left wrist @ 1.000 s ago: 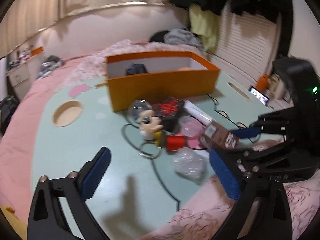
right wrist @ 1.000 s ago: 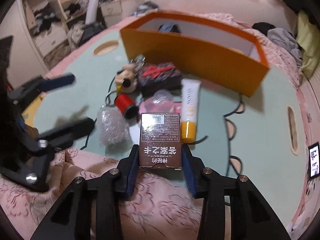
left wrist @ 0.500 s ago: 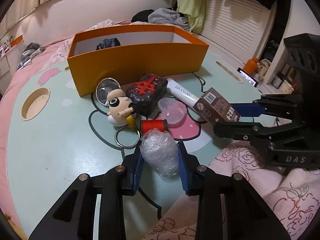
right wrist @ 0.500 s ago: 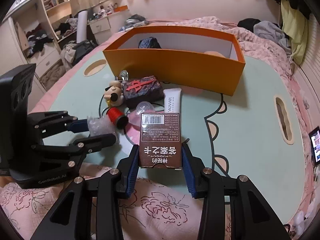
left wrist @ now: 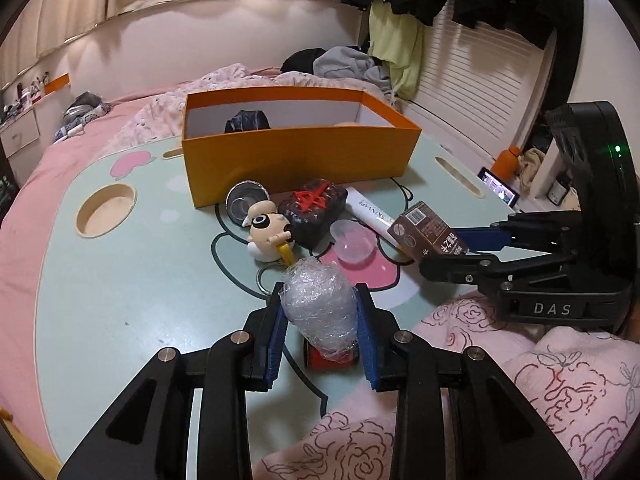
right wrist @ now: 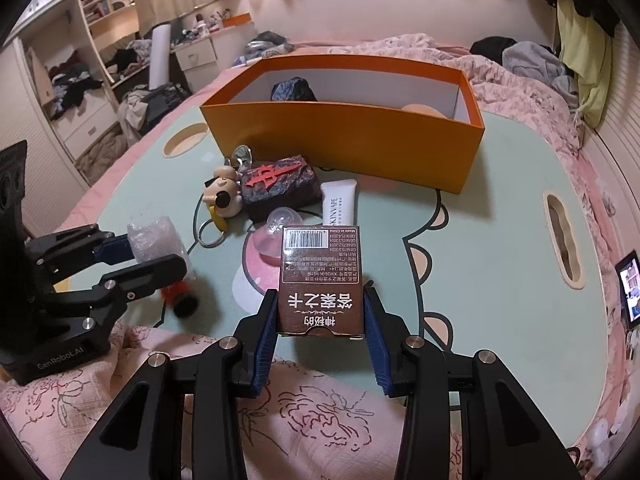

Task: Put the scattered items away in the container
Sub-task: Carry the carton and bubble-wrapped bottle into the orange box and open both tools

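My left gripper (left wrist: 320, 312) is shut on a crumpled bubble-wrap bundle (left wrist: 320, 306), held just above the mint-green table (left wrist: 140, 280). A red thread spool (left wrist: 332, 358) lies under it. My right gripper (right wrist: 320, 300) is shut on a brown carton (right wrist: 322, 276), raised over the near table edge. The open orange box (left wrist: 296, 160) stands at the back with a dark bundle (left wrist: 246, 120) inside. In front of it lie a toy-figure keychain (left wrist: 268, 232), a dark packet with a red mark (left wrist: 314, 210), a white tube (left wrist: 370, 214) and a clear dome (left wrist: 354, 242).
A pink flowered quilt (right wrist: 280, 420) covers the near edge under both grippers. The table has a round cutout (left wrist: 106, 210) at the left and slot cutouts (right wrist: 562, 236) at the right. A lit phone (right wrist: 630, 296) sits far right; a bed with clothes lies behind.
My left gripper went from wide open to shut on the bubble-wrap bundle and has raised it slightly. The red spool has rolled nearer. The right gripper still holds the carton.
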The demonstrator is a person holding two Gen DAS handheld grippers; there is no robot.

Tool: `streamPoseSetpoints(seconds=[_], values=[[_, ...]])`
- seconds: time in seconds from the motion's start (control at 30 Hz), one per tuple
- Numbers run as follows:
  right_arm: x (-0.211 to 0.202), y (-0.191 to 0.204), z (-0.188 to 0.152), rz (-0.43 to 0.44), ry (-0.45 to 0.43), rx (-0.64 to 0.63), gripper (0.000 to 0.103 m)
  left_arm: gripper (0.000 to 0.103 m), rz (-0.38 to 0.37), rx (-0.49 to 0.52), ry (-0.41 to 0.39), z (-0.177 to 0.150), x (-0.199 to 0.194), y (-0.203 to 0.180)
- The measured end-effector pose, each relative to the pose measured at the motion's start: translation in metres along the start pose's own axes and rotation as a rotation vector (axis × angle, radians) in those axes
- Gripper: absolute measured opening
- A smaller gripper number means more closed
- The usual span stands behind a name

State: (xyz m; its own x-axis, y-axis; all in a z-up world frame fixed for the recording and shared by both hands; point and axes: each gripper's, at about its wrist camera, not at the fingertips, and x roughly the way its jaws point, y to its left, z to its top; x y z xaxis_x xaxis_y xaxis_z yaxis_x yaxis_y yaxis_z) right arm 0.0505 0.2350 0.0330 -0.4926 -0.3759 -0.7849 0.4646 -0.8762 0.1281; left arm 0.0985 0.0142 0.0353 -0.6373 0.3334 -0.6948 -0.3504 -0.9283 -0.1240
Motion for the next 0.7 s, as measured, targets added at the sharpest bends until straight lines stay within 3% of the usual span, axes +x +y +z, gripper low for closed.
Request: streamPoseSetpoints(seconds=[0.2,0.33,0.5,0.7], values=[[-0.002,-0.003,0.003,0.008,-0.004,0.02,0.04,0.033,-0.016,-0.06,-0.012,0.002,-0.001,0.015],[-0.009,-0.006,0.01,0.004,-0.03,0.02,0.04,0.033,-0.006,-0.095,-0.067,0.019,-0.015,0.032],[-0.019,-0.013,0.033,0.0,-0.09,0.032,0.04,0.033,0.023,-0.096,-0.158,0.066,-0.033,0.046],[-0.022,-0.022,0.081,-0.06,-0.184,0.032,0.04,0.033,0.009,-0.045,-0.148,0.136,0.0,0.041]])
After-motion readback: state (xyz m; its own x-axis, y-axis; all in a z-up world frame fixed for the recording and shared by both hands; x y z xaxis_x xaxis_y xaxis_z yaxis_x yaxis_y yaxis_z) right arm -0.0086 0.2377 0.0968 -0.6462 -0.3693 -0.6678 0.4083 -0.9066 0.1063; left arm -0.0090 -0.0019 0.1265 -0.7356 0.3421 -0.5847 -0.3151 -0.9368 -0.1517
